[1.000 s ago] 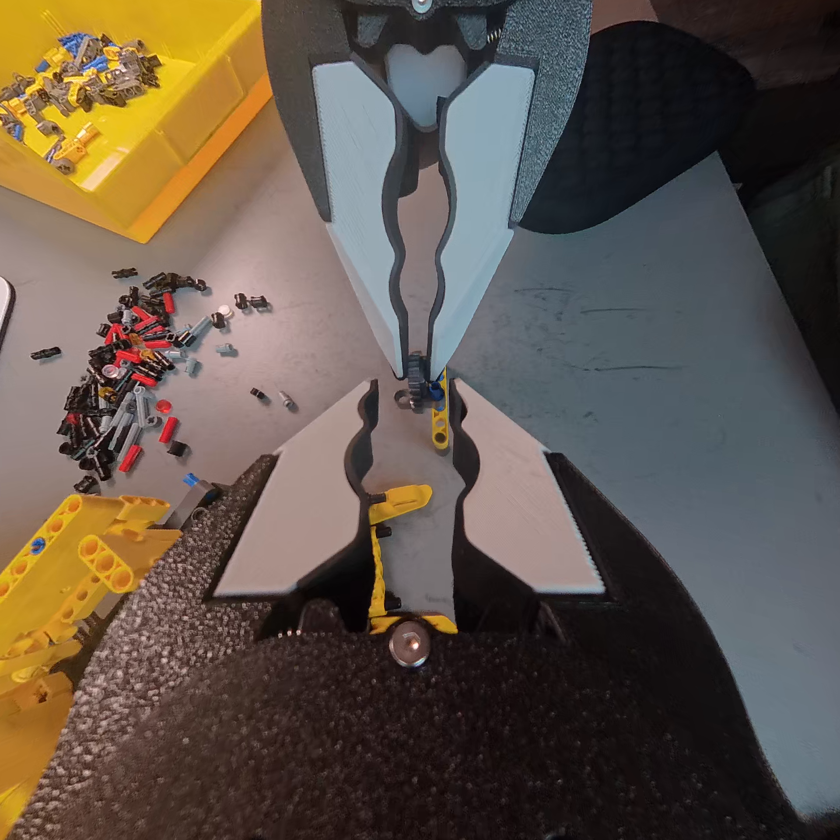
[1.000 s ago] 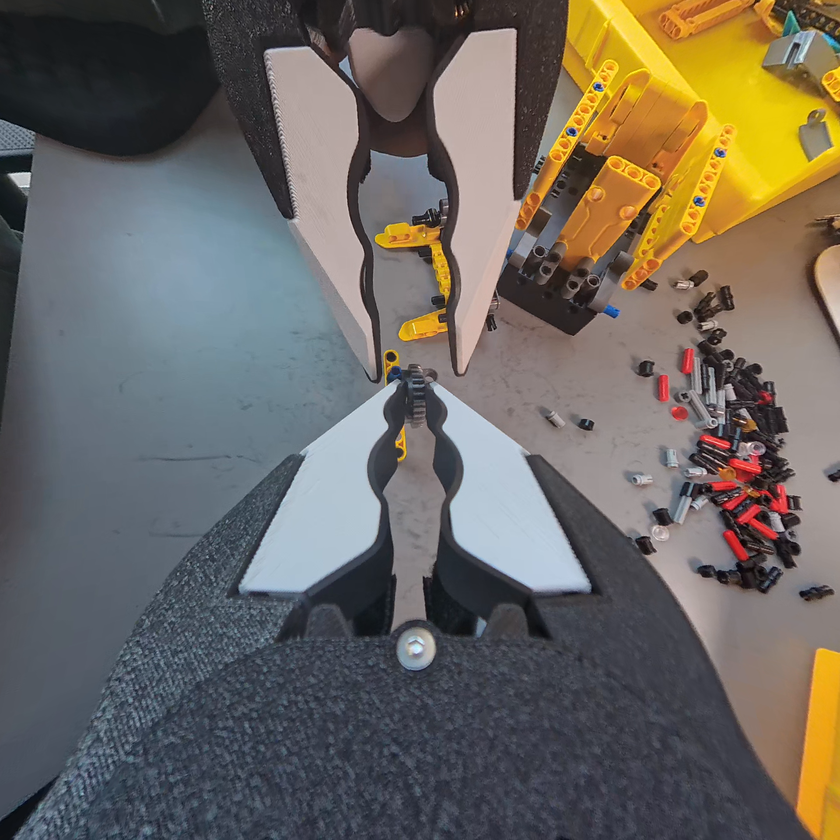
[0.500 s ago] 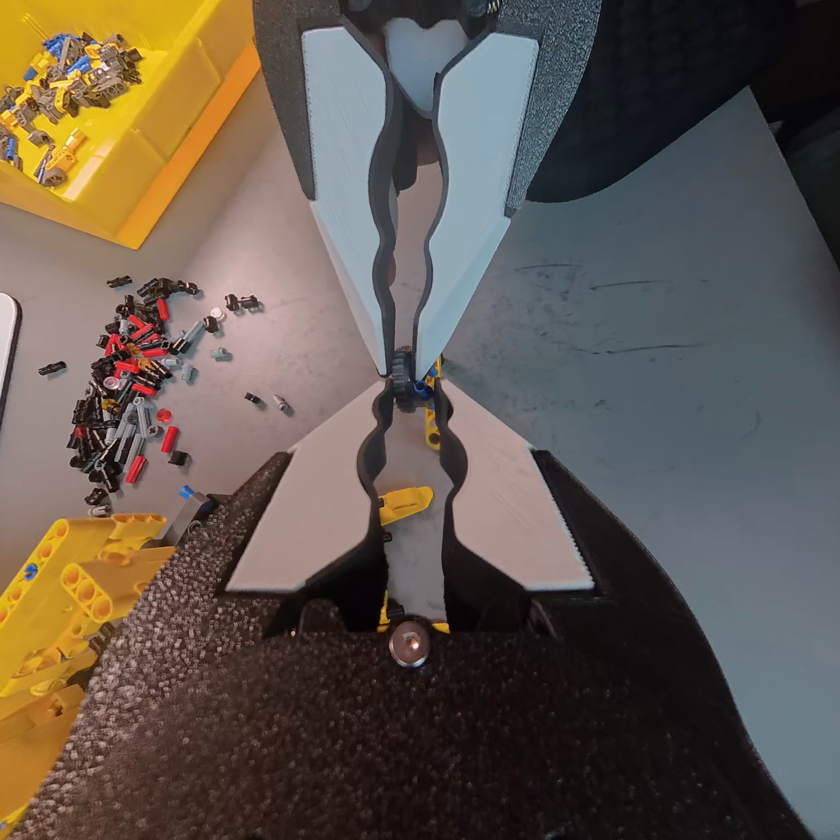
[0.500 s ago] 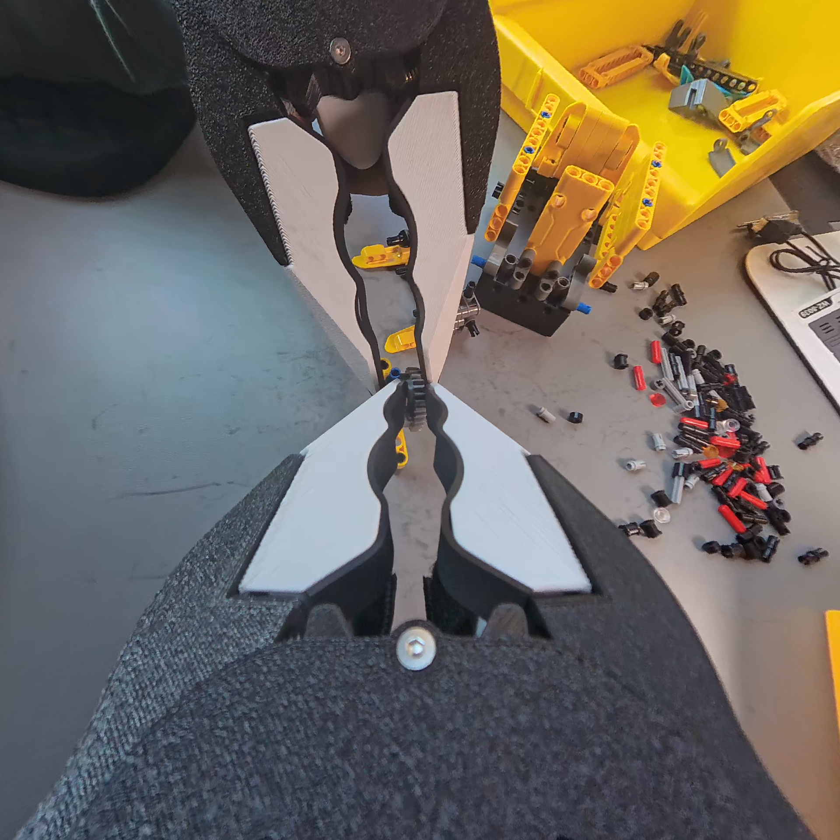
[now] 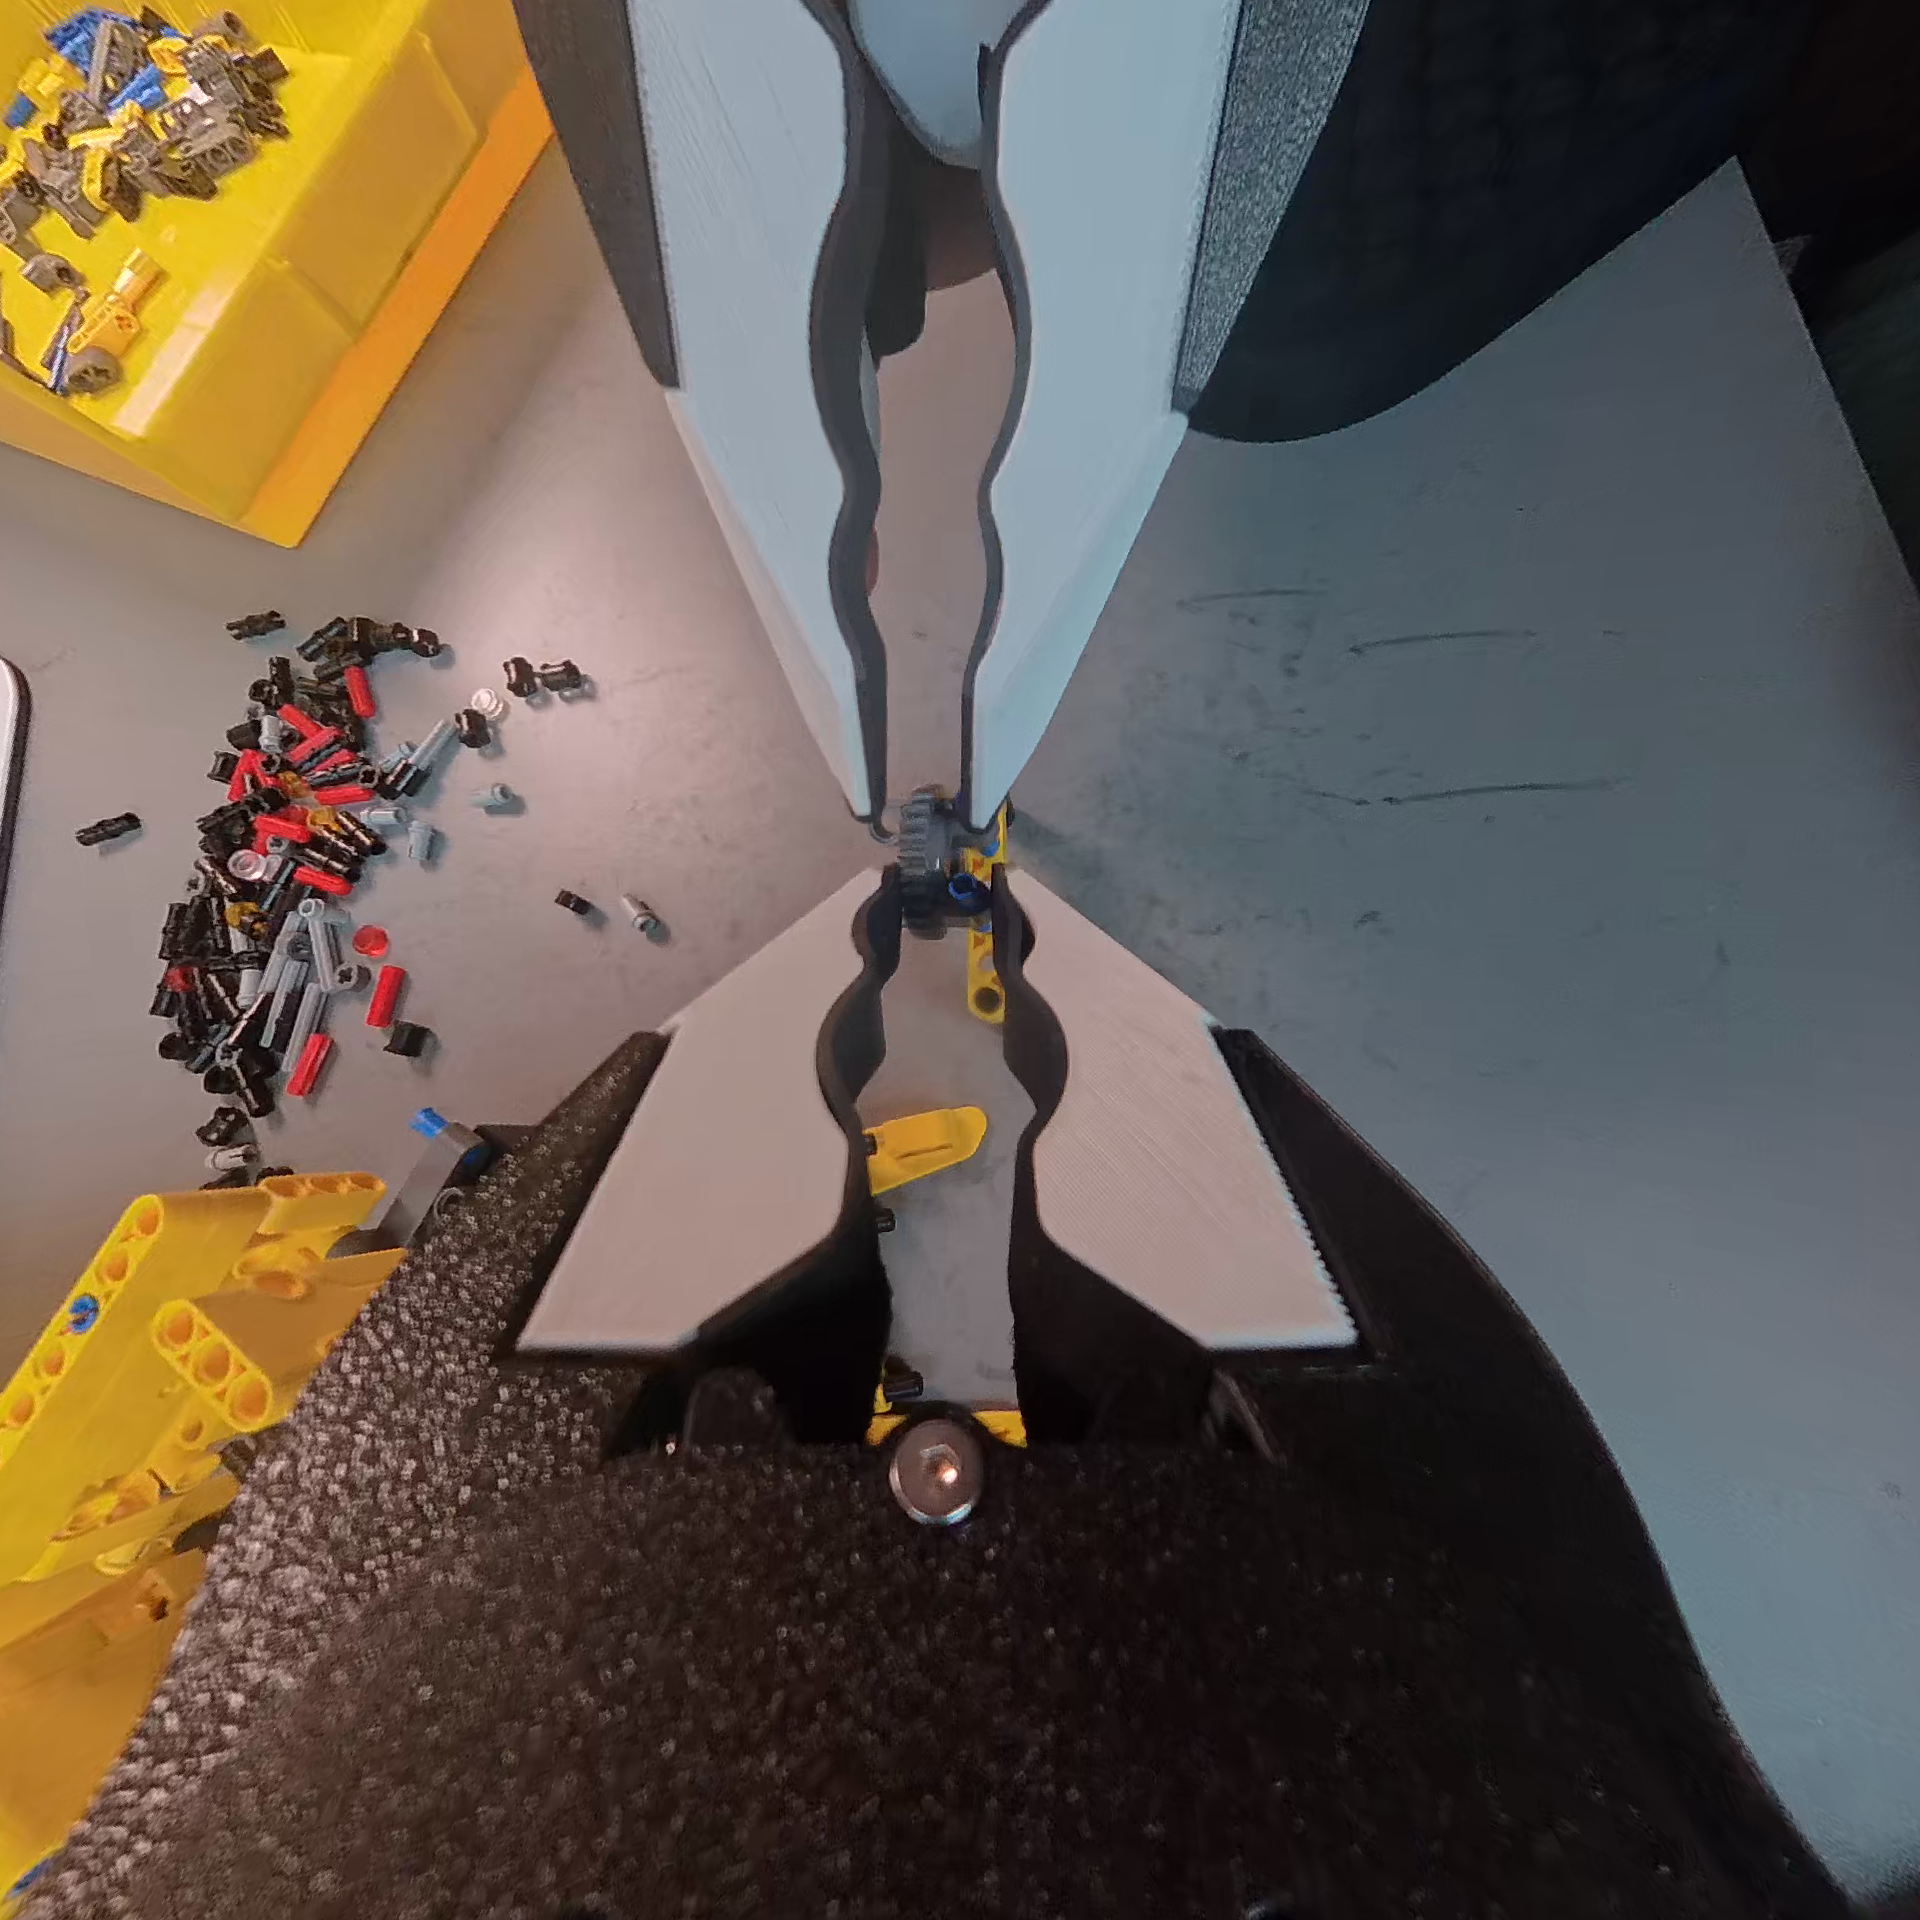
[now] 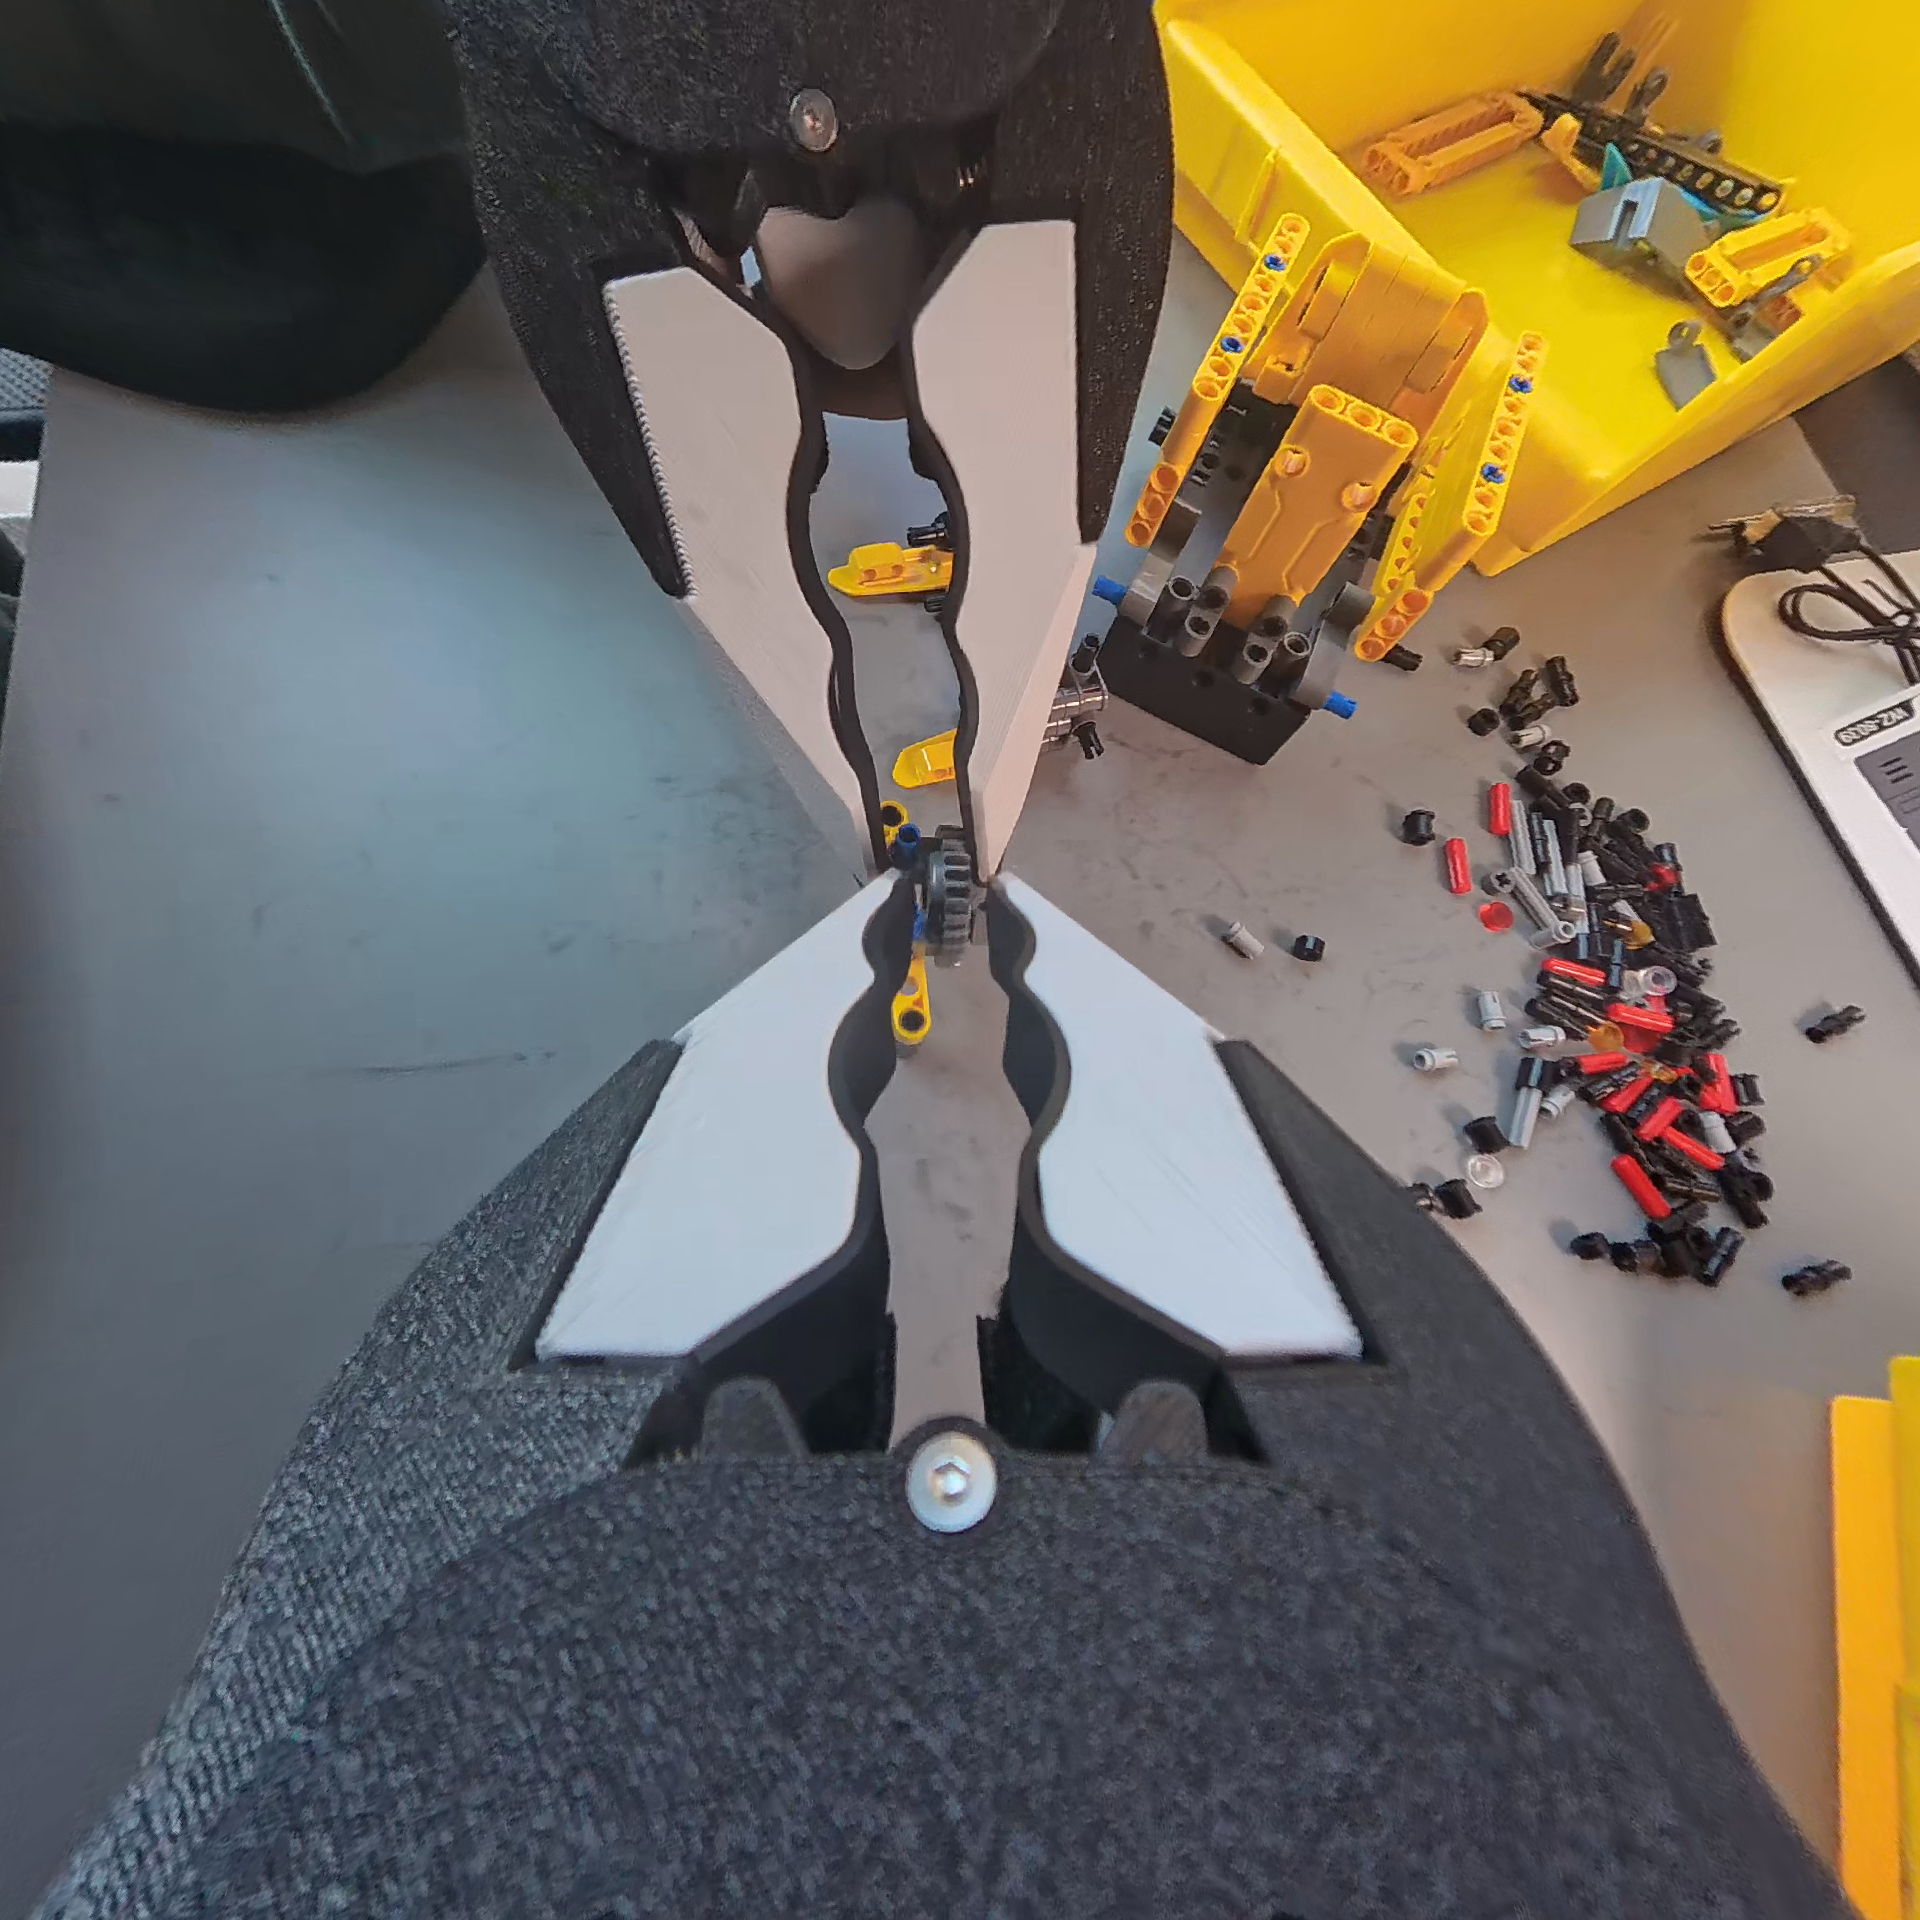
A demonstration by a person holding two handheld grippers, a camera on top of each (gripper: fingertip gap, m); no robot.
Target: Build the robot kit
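A small assembly hangs above the grey table: a dark gear (image 5: 920, 857) on a blue pin, joined to a short yellow beam (image 5: 987, 971). My left gripper (image 5: 940, 883) comes from the bottom of the left wrist view and is shut on it. My right gripper (image 5: 928, 821) meets it tip to tip from above. In the right wrist view my right gripper (image 6: 940, 883) is shut on the same gear (image 6: 951, 883). The beam (image 6: 914, 1003) hangs between its fingers. The left gripper (image 6: 932, 847) faces it from the top.
A pile of small black, red and grey pins (image 6: 1621, 1039) lies on the table. A yellow and black brick model (image 6: 1320, 499) stands in front of a yellow bin (image 6: 1558, 208) of parts. A loose yellow piece (image 6: 888, 571) lies under the left gripper. A white device with a cable (image 6: 1849, 707) is at the right edge.
My left gripper's jaws have narrowed from open to shut around the gear and beam. Both grippers have drawn closer tip to tip. The right gripper has kept hold of the gear.
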